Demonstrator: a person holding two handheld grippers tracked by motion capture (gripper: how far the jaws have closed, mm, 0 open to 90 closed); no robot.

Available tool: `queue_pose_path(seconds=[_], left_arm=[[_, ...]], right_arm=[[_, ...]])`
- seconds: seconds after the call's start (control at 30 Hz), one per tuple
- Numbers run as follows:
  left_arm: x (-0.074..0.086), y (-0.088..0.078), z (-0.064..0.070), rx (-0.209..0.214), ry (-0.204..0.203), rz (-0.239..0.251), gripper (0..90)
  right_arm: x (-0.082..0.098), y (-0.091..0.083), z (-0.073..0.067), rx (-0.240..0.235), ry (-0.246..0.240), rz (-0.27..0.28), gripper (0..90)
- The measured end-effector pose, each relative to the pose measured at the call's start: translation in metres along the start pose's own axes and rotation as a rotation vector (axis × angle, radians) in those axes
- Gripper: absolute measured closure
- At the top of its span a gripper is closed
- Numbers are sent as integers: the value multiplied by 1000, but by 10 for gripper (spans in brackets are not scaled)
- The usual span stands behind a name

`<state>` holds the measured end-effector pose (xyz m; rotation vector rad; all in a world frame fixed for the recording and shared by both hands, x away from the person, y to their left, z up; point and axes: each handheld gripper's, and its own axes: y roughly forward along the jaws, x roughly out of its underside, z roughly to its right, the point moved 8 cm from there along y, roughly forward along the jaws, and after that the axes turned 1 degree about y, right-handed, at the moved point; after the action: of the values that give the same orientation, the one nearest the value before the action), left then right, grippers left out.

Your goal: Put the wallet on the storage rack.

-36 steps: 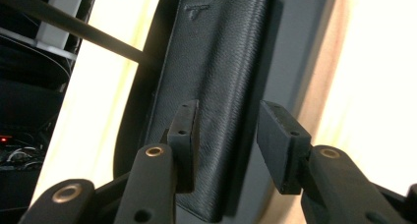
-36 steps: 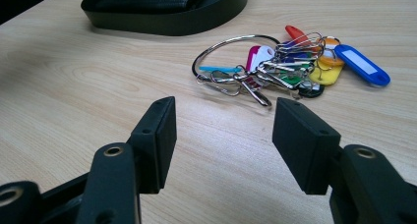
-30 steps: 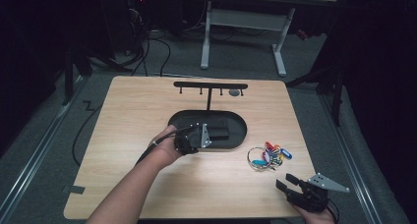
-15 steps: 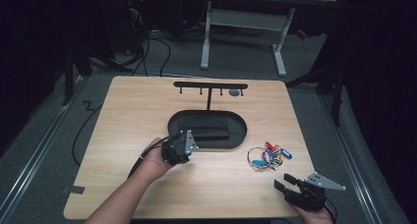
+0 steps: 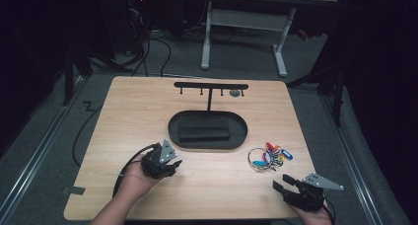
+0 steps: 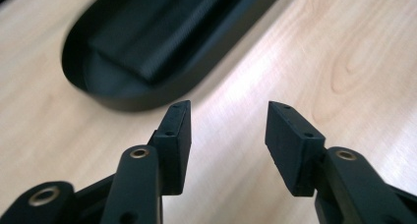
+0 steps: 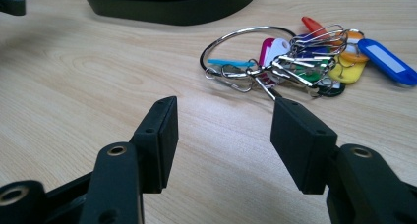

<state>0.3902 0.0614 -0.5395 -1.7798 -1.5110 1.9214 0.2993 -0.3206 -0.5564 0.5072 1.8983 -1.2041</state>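
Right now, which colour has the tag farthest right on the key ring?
Blue, with a white label; the tag shows best in the right gripper view.

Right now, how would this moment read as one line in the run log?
left tool: open, nothing held, jaws just opening, beside black tray | right tool: open, nothing held, facing key ring | keys flat on table

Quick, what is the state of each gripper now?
Left gripper: open, jaws just opened wider, holding nothing.
Right gripper: open, holding nothing.

Right gripper [image 7: 223, 135] jaws apart, empty, over table [image 7: 74, 86]; key ring [image 7: 295, 54] just ahead, black tray [image 7: 187, 10] beyond.
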Motion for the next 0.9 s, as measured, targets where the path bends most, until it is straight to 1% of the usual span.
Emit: queue_pose_path(seconds=[0.07,0.2,0.27,0.37,0.43,0.5,0.53,0.6,0.63,0.67,0.73,0.77,0.8,0.83,0.9], left_arm=[[8,-4,2,-8,-14,9,531],[22,-16,6,2,-64,47,521],[29,-22,8,-3,-64,70,539],[39,-32,10,-24,-84,89,538],[45,-36,10,-38,-98,99,523],[53,-37,10,-25,-140,113,512],[58,-36,12,-9,-161,127,514],[63,-33,14,8,-174,127,518],[65,-32,15,22,-175,120,517],[65,-31,17,35,-169,118,511],[64,-32,18,36,-158,122,490],[64,-33,19,45,-166,131,484],[64,-33,19,62,-178,137,476],[64,-33,19,66,-183,137,462],[65,-34,18,72,-197,147,441]], right_arm=[[0,0,0,4,-10,-2,442],[-1,-1,-2,9,-18,1,442],[-1,-1,-3,13,-24,0,442],[-1,0,-4,19,-43,5,456],[-2,1,-5,33,-70,4,470],[0,3,-6,48,-82,-9,493],[1,4,-7,51,-79,-21,504],[3,7,-9,55,-82,-43,516],[3,8,-9,55,-85,-48,516],[4,9,-10,58,-77,-56,515],[5,11,-13,63,-71,-59,507],[5,11,-15,71,-71,-68,507],[4,12,-16,81,-81,-72,504],[3,13,-18,90,-90,-77,500],[1,14,-21,95,-84,-95,499]])
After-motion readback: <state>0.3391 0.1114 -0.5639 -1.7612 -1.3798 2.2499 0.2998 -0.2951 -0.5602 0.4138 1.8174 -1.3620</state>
